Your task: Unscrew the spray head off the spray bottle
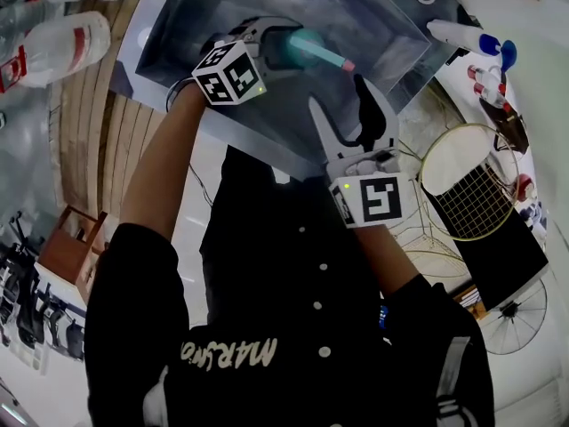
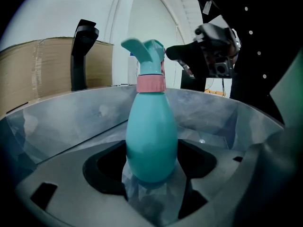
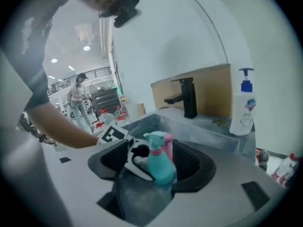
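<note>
A person's left gripper (image 1: 271,44) clamps the body of a teal spray bottle (image 2: 151,141), holding it over the steel sink (image 1: 178,25) with the spray head (image 2: 144,55) seated on its pink collar (image 2: 151,83). The right gripper (image 1: 338,98) hangs near the spray head, clear of it, jaws apart and empty. A black faucet (image 3: 188,96) stands at the sink's far edge.

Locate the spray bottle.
Head view, upper centre: the spray bottle is gripped at its base by the left tongs over the sink, the right tongs just below it.
</note>
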Demonstrator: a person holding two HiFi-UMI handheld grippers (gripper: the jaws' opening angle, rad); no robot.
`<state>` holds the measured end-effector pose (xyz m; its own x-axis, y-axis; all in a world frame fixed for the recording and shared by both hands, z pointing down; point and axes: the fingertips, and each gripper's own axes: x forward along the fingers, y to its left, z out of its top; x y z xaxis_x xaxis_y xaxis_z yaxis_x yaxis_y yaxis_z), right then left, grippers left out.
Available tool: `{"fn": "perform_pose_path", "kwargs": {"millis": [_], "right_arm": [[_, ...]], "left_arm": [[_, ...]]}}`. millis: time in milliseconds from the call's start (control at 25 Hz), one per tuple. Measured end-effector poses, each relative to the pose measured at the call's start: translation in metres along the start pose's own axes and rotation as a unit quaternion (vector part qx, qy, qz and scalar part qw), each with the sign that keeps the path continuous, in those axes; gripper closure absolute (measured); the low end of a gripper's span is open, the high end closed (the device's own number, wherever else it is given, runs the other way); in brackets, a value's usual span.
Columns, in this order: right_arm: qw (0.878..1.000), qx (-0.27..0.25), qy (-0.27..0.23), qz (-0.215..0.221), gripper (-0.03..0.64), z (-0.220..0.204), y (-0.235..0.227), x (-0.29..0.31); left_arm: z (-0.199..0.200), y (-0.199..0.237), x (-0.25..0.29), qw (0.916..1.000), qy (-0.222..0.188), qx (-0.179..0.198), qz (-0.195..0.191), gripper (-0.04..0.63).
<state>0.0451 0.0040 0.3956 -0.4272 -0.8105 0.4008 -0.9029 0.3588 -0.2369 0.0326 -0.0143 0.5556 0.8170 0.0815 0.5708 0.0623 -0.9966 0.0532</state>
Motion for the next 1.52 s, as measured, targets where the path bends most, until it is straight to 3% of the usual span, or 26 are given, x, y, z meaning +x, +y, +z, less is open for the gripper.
{"fn": "perform_pose_path", "kwargs": {"millis": [80, 240, 560, 880, 1080, 1520], "right_arm": [[0.999, -0.001, 0.047, 0.014, 0.275, -0.019, 0.022, 0.007], [0.997, 0.006, 0.082, 0.011, 0.275, -0.035, 0.028, 0.031], [0.995, -0.01, 0.092, -0.028, 0.275, -0.043, 0.008, 0.053], [0.993, -0.05, 0.103, -0.037, 0.302, -0.046, 0.005, 0.071], [0.99, -0.084, 0.103, -0.053, 0.363, -0.045, -0.004, 0.08], [0.983, -0.164, 0.079, -0.025, 0.395, -0.04, -0.003, 0.095]], "left_arm": [[0.001, -0.001, 0.0, 1.0, 0.0, -0.001, 0.002, 0.241], [0.001, -0.002, 0.001, 1.0, -0.001, -0.001, 0.005, 0.241], [0.001, -0.002, 0.002, 1.0, -0.003, 0.0, 0.009, 0.241], [0.002, -0.003, 0.004, 1.0, 0.0, 0.002, 0.009, 0.241], [0.001, -0.003, 0.004, 1.0, 0.001, 0.003, 0.009, 0.241], [0.003, -0.005, 0.005, 1.0, 0.0, 0.004, 0.007, 0.241]]}}
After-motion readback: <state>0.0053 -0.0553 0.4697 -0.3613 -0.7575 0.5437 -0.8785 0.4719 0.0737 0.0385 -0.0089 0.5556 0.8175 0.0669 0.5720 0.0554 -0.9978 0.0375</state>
